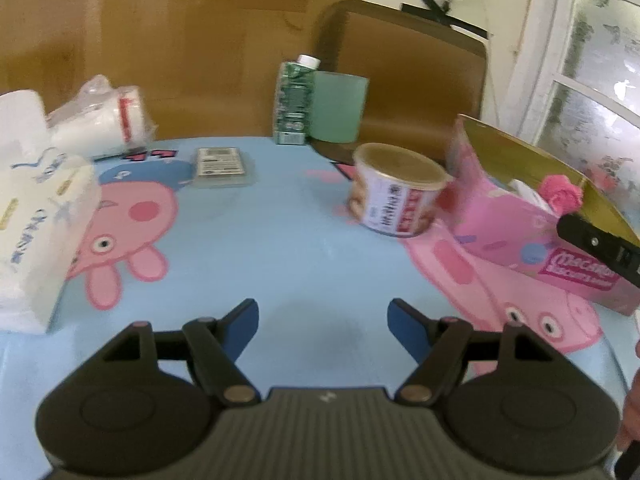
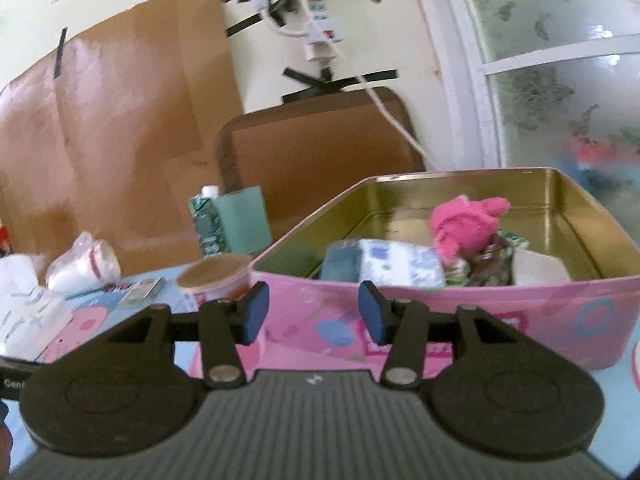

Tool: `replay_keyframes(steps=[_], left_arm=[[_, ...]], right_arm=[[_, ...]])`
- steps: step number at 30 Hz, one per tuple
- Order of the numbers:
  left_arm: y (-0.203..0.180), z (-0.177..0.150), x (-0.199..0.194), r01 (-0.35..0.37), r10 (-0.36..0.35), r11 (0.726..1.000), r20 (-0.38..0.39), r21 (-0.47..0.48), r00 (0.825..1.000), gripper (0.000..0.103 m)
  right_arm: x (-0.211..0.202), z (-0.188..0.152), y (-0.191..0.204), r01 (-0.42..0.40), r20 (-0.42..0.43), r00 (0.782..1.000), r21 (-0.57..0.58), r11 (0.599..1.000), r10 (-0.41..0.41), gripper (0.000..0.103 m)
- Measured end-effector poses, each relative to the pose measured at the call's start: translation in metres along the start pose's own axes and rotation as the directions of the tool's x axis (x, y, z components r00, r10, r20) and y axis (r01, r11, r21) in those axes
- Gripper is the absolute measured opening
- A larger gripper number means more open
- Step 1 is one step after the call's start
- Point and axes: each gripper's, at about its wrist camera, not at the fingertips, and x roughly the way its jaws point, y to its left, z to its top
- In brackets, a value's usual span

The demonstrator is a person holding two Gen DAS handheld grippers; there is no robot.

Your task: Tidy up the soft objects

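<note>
Blue pads line both tools. The left gripper [image 1: 322, 326] hangs above the tablecloth [image 1: 280, 240] with its jaws spread wide and nothing between them. The right gripper [image 2: 313, 312] is likewise parted and empty, its fingertips just in front of the near wall of the pink tin [image 2: 520, 312]; whether they touch the wall cannot be told.

Inside the tin, whose lining is gold-coloured, a fuzzy pink soft toy [image 2: 466, 226] sits on top of the other contents. Beside it lie a blue-and-white patterned packet [image 2: 400, 264], a dark blue-green item [image 2: 342, 266], a crumpled patterned wrapper [image 2: 490, 266] and a white piece [image 2: 540, 268] toward the right end.

In the left wrist view the tin stands at the right of the cloth, with a round can [image 1: 396, 190] just beside its left end. Farther back stand a green carton [image 1: 294, 100] with a white cap and a pale green roll [image 1: 340, 106], touching or nearly so, in front of a brown chair back [image 1: 420, 80]. A small clear case [image 1: 222, 166] lies flat near the middle of the cloth. At the left edge sit a white tissue pack [image 1: 36, 220] and, behind it, a bagged white bundle [image 1: 104, 116].
</note>
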Motion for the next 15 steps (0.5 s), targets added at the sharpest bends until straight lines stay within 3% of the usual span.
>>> replay_keyframes(steps=[15], left_arm=[[0.062,-0.008,-0.011,-0.115,0.118,0.991,0.035,-0.067,0.992,0.076]], right_arm=[[0.019,-0.015,0.055,-0.106,-0.112,0.989,-0.099,0.989,0.095,0.057]])
